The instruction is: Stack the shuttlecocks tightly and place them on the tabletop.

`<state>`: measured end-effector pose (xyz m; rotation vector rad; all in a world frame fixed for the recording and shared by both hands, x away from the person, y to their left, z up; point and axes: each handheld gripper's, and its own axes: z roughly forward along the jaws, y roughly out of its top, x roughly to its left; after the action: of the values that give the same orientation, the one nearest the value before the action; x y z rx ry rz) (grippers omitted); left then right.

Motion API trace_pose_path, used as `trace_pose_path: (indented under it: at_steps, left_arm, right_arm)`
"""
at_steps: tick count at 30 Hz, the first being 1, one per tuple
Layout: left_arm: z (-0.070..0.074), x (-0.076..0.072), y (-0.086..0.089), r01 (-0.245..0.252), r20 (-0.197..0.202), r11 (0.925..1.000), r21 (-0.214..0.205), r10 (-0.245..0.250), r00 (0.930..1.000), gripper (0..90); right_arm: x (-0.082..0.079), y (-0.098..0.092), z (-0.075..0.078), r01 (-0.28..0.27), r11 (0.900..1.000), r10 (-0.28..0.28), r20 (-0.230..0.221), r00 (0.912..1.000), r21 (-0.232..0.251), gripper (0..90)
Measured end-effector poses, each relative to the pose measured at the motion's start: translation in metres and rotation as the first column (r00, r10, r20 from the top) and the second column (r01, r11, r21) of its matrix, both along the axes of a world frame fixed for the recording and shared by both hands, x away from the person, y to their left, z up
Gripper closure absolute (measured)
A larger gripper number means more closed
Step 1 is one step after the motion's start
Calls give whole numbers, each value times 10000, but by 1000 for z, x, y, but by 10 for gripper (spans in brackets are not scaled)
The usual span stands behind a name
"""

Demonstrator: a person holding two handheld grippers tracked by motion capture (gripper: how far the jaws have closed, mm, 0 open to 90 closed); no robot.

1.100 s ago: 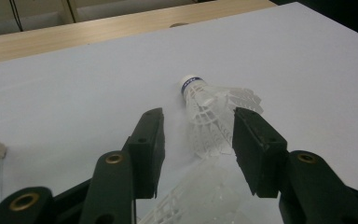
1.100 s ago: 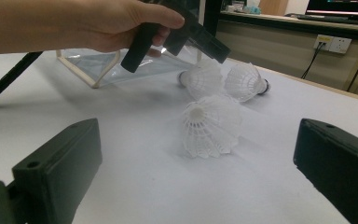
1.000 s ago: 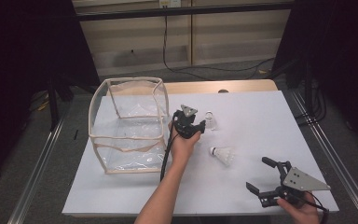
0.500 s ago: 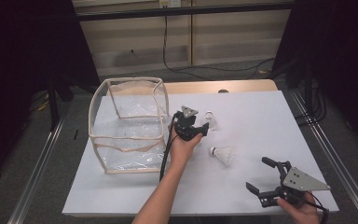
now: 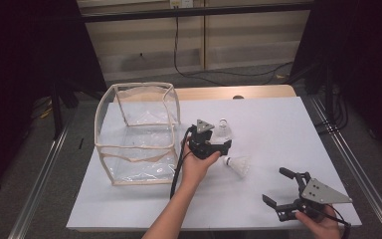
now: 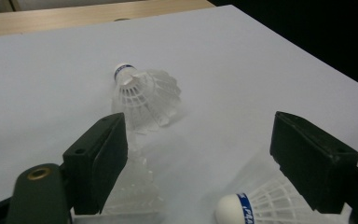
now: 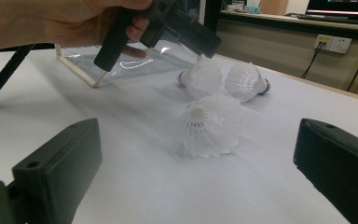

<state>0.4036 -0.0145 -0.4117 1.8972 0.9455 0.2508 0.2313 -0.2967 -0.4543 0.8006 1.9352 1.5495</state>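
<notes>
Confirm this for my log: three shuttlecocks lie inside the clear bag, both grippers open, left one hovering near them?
Not inside. The right gripper view shows the three shuttlecocks on the white table, beside the clear bag. The rest holds: left gripper and right gripper are open.

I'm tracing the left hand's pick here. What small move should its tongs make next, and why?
Probably ease the left tongs down and close on the shuttlecock beneath them. In the left gripper view the jaws stand open, one shuttlecock lies by the left jaw, another by the right, so they should settle on one. The clear bag stands open nearby.
</notes>
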Motion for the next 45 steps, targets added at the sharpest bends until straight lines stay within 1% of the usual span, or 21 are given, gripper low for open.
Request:
trace_pose_path:
  at_steps: [1,2,7,11,12,14,20,21,22,24,26,28,29,34,37,39,40,41,42,43,45]
  left_arm:
    - [0,-2,1,80,-4,10000,1,-80,10000,161]
    - [0,-4,1,143,-17,9998,-113,-143,9999,156]
    - [1,-13,1,627,223,9977,-239,-621,9978,101]
    - [2,-19,2,973,331,9948,-296,-963,9948,70]
    - [2,-21,2,1042,380,9938,-381,-1027,9940,64]
    - [3,-24,2,1227,468,9919,-333,-1211,9915,61]
    - [1,-31,6,1407,576,9893,-393,-1383,9887,48]
    - [1,-32,7,1449,598,9883,-469,-1420,9881,47]
    - [1,-33,7,1497,548,9876,-479,-1470,9876,47]
    - [1,-36,8,1673,618,9852,-387,-1647,9844,41]
    - [3,-39,8,1830,674,9822,-413,-1800,9814,41]
    - [4,-42,9,1944,844,9794,-549,-1894,9783,40]
    - [4,-44,9,2065,879,9763,-649,-2005,9757,40]
    - [0,-50,13,2173,902,9740,-646,-2111,9733,36]
    - [0,-53,14,2274,886,9727,-468,-2227,9709,36]
    - [0,-56,15,2338,969,9705,-585,-2276,9689,36]
    - [0,-57,16,2439,979,9673,-692,-2367,9666,36]
    - [0,-58,17,2539,954,9649,-665,-2472,9643,36]
    - [-1,-59,18,2584,1018,9640,-632,-2513,9625,34]
    - [-1,-60,18,2533,981,9654,-625,-2466,9641,32]
    - [-2,-62,20,2578,1016,9643,-610,-2509,9627,32]
  right_arm:
    - [0,0,0,-1,10000,1,29,10000,1,3]
    - [0,0,0,26,10000,-26,-5,10000,75,4]
    - [0,0,0,22,10000,-22,-22,10000,46,3]
    - [1,0,0,15,10000,-15,-16,10000,-18,3]
    - [0,0,0,11,10000,-11,-21,10000,-17,3]
    - [1,0,0,-6,10000,6,-15,10000,-16,4]
    - [0,0,0,19,10000,-19,-35,10000,-27,4]
    - [0,0,0,14,10000,-14,-33,10000,-20,4]
    - [0,0,0,15,10000,-16,-31,10000,-20,3]
    - [0,0,0,24,10000,-24,-47,10000,17,4]
    - [0,0,0,-10,10000,10,-13,10000,-11,3]
    - [1,1,0,-21,10000,21,44,10000,-36,3]
    - [0,1,0,-22,10000,22,19,10000,-35,3]
    - [0,1,0,3,10000,-3,15,10000,-18,3]
    - [0,1,0,-1,10000,1,48,10000,-36,3]
    - [0,1,0,35,10000,-35,39,10000,-54,3]
    - [0,1,0,33,10000,-33,38,10000,-64,3]
    - [0,1,0,35,10000,-35,47,10000,-67,3]
    - [0,1,0,44,10000,-44,47,10000,-64,3]
    - [0,1,0,37,10000,-37,54,10000,-72,3]
    - [0,1,0,43,9999,-42,62,10000,-95,3]
